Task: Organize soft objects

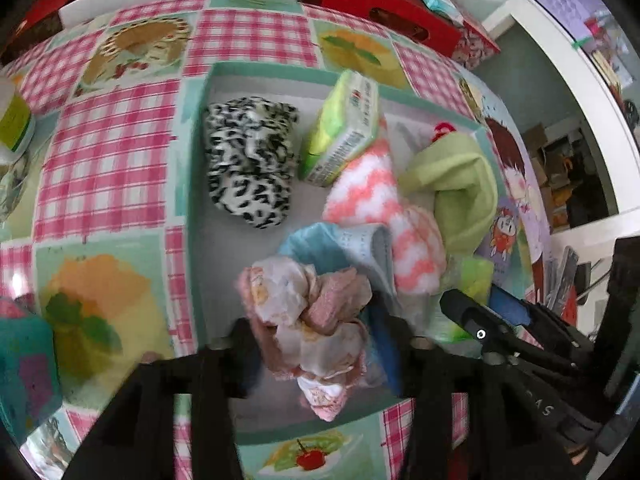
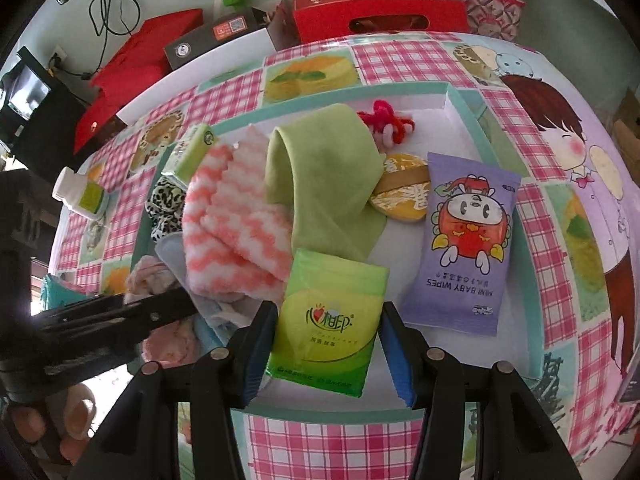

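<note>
The left gripper point(image 1: 316, 344) stood open around a pink and white cloth bundle point(image 1: 308, 320), jaws clear of it. The right gripper point(image 2: 328, 352) was open too, straddling a green tissue pack point(image 2: 328, 320). Both items lay inside a teal-rimmed tray point(image 2: 460, 100), beside a striped pink cloth point(image 2: 232, 224) and a green cloth point(image 2: 324, 176)

A table under a pink-gingham cake-print cloth point(image 2: 320, 440) carries a shallow teal-rimmed tray point(image 2: 460, 98) at its centre — a white bottle with a green label point(image 2: 82, 194) lies at nine o'clock, and red boxes point(image 2: 380, 12) line the twelve o'clock edge.
</note>
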The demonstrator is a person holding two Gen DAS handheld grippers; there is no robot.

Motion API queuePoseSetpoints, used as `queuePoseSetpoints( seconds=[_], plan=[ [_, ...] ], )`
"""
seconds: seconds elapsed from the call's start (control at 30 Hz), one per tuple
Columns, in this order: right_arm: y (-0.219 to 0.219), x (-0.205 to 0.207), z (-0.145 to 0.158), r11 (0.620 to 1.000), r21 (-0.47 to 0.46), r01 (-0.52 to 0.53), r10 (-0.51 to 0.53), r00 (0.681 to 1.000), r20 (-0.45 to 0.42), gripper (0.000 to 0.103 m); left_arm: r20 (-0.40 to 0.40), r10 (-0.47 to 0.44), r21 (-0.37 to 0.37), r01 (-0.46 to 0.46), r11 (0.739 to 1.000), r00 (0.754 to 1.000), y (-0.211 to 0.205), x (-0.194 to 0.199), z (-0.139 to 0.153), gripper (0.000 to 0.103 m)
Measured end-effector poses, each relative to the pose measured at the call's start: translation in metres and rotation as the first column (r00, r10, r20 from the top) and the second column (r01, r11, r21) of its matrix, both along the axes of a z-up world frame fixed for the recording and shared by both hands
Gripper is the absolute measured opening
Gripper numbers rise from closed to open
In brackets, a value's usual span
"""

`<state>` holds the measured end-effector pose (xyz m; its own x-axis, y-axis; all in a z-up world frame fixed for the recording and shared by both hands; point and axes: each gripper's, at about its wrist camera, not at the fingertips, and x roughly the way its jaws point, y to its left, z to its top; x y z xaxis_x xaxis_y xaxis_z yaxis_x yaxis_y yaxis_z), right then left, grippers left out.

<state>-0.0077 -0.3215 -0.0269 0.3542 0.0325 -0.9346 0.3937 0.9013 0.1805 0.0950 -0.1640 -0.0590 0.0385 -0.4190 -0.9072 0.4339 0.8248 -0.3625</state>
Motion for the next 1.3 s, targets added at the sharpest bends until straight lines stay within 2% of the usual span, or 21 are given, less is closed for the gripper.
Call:
queuePoseSetpoints(
  seconds=[0.03, 0.07, 0.23, 0.47, 0.5, 0.53, 0.6, 0.7, 0.77, 0.83, 0.9, 0.97, 1.13, 1.3],
  plan=[
    [0.001, 0.0, 0.001, 1.0, -0.006, -0.002, 0.002, 1.0, 0.001, 0.069, 0.006, 0.009, -0.004, -0.009, 1.0, 1.0, 0.004, -0.001, 0.003, 0.07],
    [0.002, 0.0, 0.002, 1.0, -0.015, -0.005, 0.005, 1.0, 0.005, 0.071, 0.011, 0.017, -0.014, -0.017, 1.0, 1.0, 0.008, -0.002, 0.007, 0.07],
    [0.01, -0.002, 0.009, 0.999, -0.048, -0.018, 0.019, 1.0, 0.021, 0.071, 0.037, 0.034, -0.036, -0.032, 0.999, 0.999, 0.026, -0.013, 0.024, 0.071],
    [0.023, -0.022, 0.016, 0.995, -0.093, -0.021, 0.026, 0.998, 0.055, 0.075, 0.163, 0.075, -0.01, -0.074, 0.997, 0.984, 0.051, -0.037, 0.044, 0.071],
    [0.025, -0.026, 0.017, 0.995, -0.098, -0.021, 0.027, 0.998, 0.061, 0.076, 0.183, 0.085, -0.012, -0.085, 0.996, 0.979, 0.057, -0.042, 0.047, 0.073],
    [0.027, -0.028, 0.017, 0.995, -0.099, -0.022, 0.028, 0.998, 0.063, 0.076, 0.201, 0.094, -0.014, -0.093, 0.996, 0.975, 0.062, -0.046, 0.049, 0.083],
    [0.032, -0.034, 0.017, 0.995, -0.099, -0.028, 0.035, 0.997, 0.066, 0.078, 0.241, 0.109, -0.015, -0.109, 0.994, 0.964, 0.071, -0.054, 0.052, 0.092],
    [0.041, -0.041, 0.016, 0.993, -0.111, -0.04, 0.047, 0.997, 0.063, 0.086, 0.27, 0.121, -0.008, -0.124, 0.992, 0.955, 0.077, -0.062, 0.052, 0.092],
    [0.046, -0.045, 0.017, 0.991, -0.122, -0.047, 0.055, 0.996, 0.064, 0.086, 0.289, 0.14, -0.009, -0.143, 0.99, 0.947, 0.086, -0.067, 0.053, 0.093],
    [0.052, -0.047, 0.018, 0.988, -0.142, -0.053, 0.062, 0.996, 0.059, 0.088, 0.314, 0.157, 0.013, -0.17, 0.985, 0.936, 0.09, -0.071, 0.053, 0.1],
    [0.055, -0.05, 0.021, 0.984, -0.169, -0.047, 0.057, 0.997, 0.054, 0.089, 0.345, 0.163, 0.048, -0.191, 0.98, 0.924, 0.094, -0.075, 0.052, 0.101],
    [0.057, -0.053, 0.024, 0.983, -0.178, -0.044, 0.054, 0.997, 0.055, 0.102, 0.357, 0.165, 0.065, -0.201, 0.978, 0.92, 0.1, -0.078, 0.05, 0.101],
    [0.063, -0.061, 0.028, 0.981, -0.189, -0.05, 0.06, 0.997, 0.048, 0.103, 0.37, 0.169, 0.087, -0.215, 0.973, 0.914, 0.112, -0.087, 0.046, 0.101],
    [0.071, -0.065, 0.03, 0.973, -0.223, -0.054, 0.065, 0.997, 0.042, 0.103, 0.451, 0.175, 0.147, -0.266, 0.953, 0.875, 0.12, -0.097, 0.048, 0.101]
  ],
)
